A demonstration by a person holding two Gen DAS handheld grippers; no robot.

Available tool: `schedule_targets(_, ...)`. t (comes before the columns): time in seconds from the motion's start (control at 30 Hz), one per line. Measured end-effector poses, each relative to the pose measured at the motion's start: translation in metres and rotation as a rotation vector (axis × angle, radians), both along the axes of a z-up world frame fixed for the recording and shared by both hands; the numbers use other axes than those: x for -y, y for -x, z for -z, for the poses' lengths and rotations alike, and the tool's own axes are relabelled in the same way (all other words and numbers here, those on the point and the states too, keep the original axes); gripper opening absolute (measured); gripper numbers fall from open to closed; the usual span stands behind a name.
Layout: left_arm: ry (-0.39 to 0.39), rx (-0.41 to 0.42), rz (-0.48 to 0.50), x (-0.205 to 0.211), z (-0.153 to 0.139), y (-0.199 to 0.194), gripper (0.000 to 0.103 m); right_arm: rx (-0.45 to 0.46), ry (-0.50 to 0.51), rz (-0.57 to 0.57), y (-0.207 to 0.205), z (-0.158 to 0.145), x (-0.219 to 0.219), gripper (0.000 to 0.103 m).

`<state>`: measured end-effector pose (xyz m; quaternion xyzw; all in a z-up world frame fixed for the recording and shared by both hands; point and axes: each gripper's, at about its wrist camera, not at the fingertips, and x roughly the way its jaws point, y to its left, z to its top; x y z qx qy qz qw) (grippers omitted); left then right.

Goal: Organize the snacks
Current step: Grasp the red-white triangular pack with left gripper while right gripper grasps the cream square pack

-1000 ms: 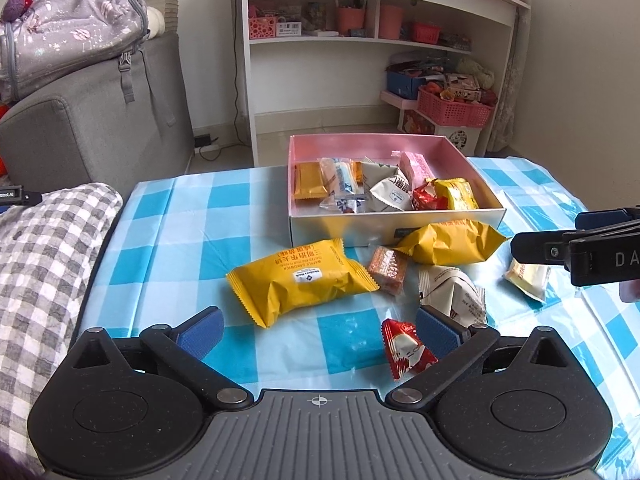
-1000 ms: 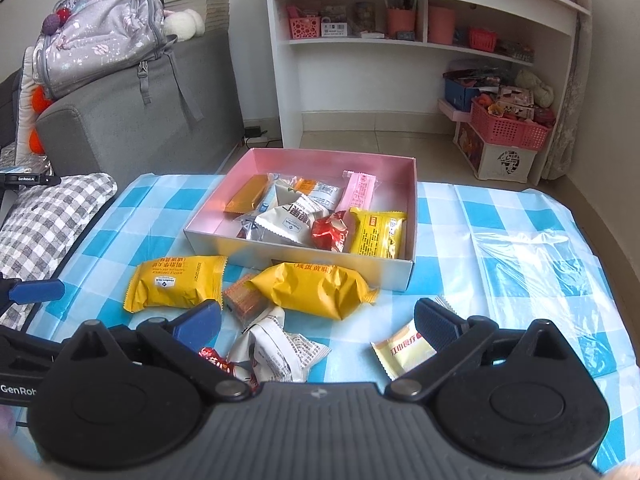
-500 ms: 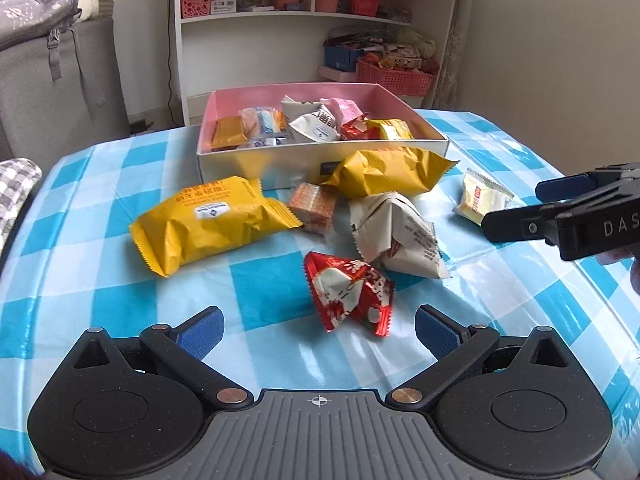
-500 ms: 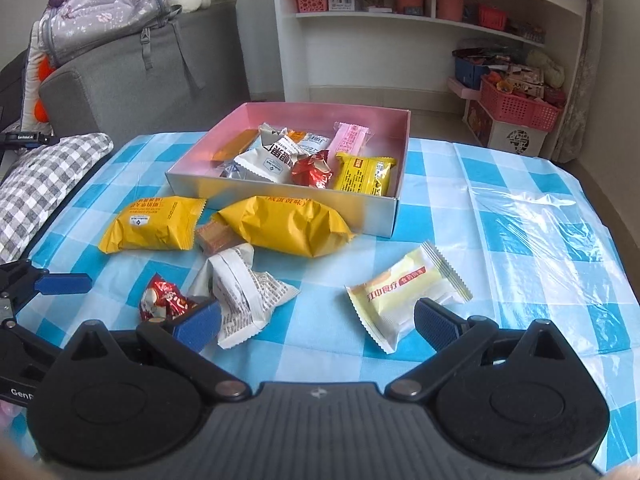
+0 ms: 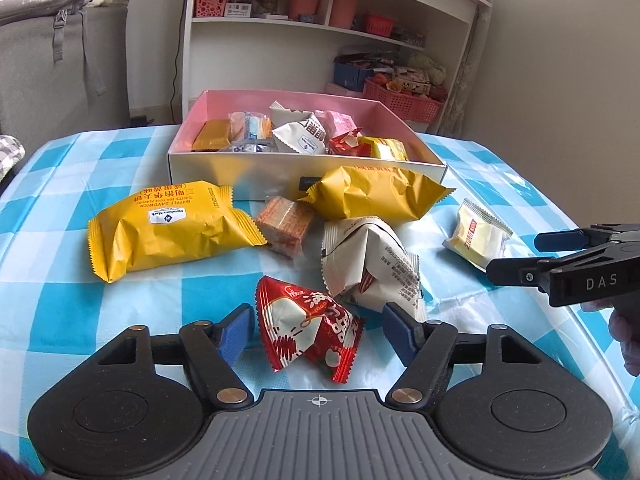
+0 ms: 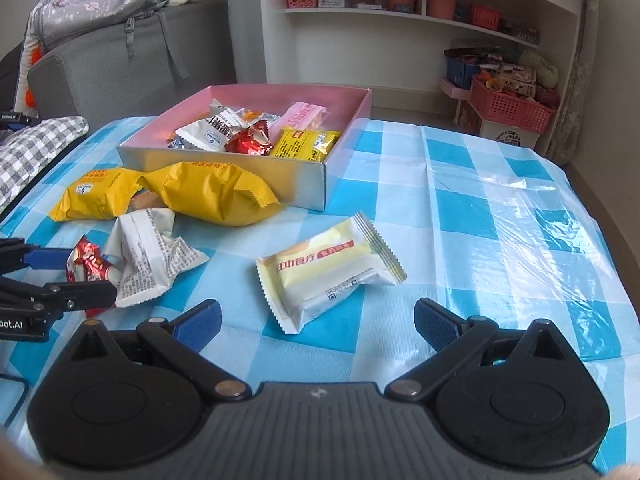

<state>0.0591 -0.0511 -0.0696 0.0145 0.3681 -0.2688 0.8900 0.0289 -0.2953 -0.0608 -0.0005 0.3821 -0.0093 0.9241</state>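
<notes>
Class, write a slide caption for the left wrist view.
Open left gripper straddles a red snack near the pink box.

Wrist views — low, close, box-facing [image 5: 304,168]

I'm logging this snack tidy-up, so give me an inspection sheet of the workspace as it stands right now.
Surface: table under a blue-and-white checked cloth, plastic film wrinkled on the right.
Job's things: pink box holding several snacks; loose on the cloth are two yellow packs, brown snack, white pack, red packet, cream pack.
Clutter: nothing seen.
Grippers: left tongs open, fingers either side of the red packet; right tongs open, just short of the cream pack.
Cables: black cord down the wall beside the shelf.
Surroundings: white shelf, red basket, grey sofa with backpack.
</notes>
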Motion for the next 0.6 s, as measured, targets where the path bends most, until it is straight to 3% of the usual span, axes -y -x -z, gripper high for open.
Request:
schedule_targets(0.17, 0.016, -0.027, -0.035, -0.002, -0.001, -0.007, 0.042, 0.001, -0.075, 0.065, -0.015, -0.003, 0.007, 0.103)
schedule_targets(0.37, 0.039, -0.075, -0.046, -0.007, -0.002, -0.013, 0.037, -0.035, -0.119, 0.223, -0.036, 0.005, 0.019, 0.100)
schedule_targets(0.5, 0.019, -0.080, -0.034, -0.008, -0.005, -0.012, 0.035, -0.053, -0.132, 0.270, -0.042, 0.011, 0.023, 0.094)
schedule_targets(0.6, 0.003, -0.084, -0.028, -0.011, -0.007, -0.011, 0.035, -0.062, -0.078, 0.262, -0.043, 0.011, 0.017, 0.082)
